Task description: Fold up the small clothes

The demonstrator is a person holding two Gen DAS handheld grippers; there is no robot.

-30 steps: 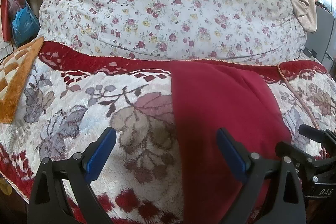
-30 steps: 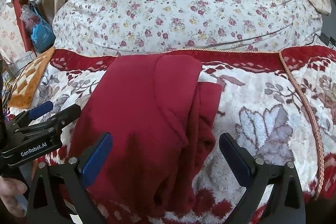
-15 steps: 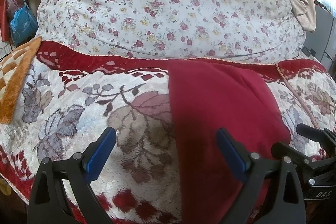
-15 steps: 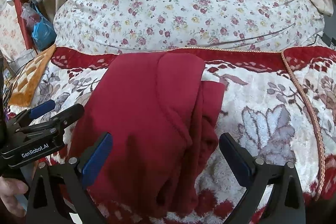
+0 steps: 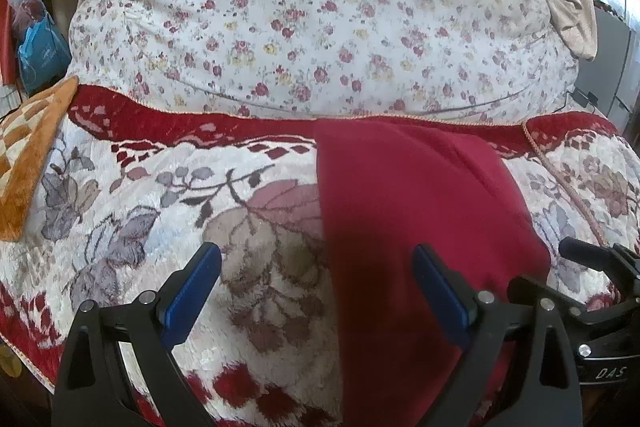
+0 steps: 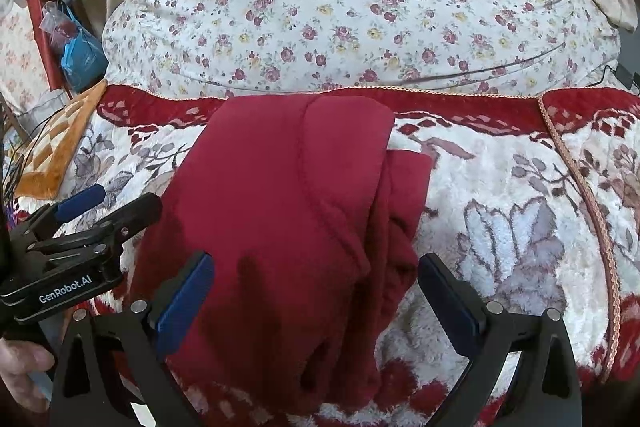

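One red garment [image 6: 280, 211] lies folded on the bed, spread over a plush floral blanket [image 6: 520, 227] with a red border. Its straight left edge shows in the left wrist view [image 5: 400, 227]; its right side bunches into loose layers in the right wrist view.

Two tools are in sight. The left tool [image 5: 316, 291] is spread wide, holding nothing: one blue pad over the blanket [image 5: 140, 219], the other over the garment. Seen from the right wrist camera, the left tool [image 6: 108, 205] carries the label "GenRobot.AI". The right tool [image 6: 316, 299] is also spread wide and empty, with the near end of the garment between its blue pads. From the left wrist view, the right tool [image 5: 568, 267] shows the letters "DAS".

One large rose-print pillow [image 5: 320, 27] lies behind the blanket. One orange checked cloth [image 5: 28, 155] sits at the left, with a blue bag [image 5: 40, 55] beyond it.
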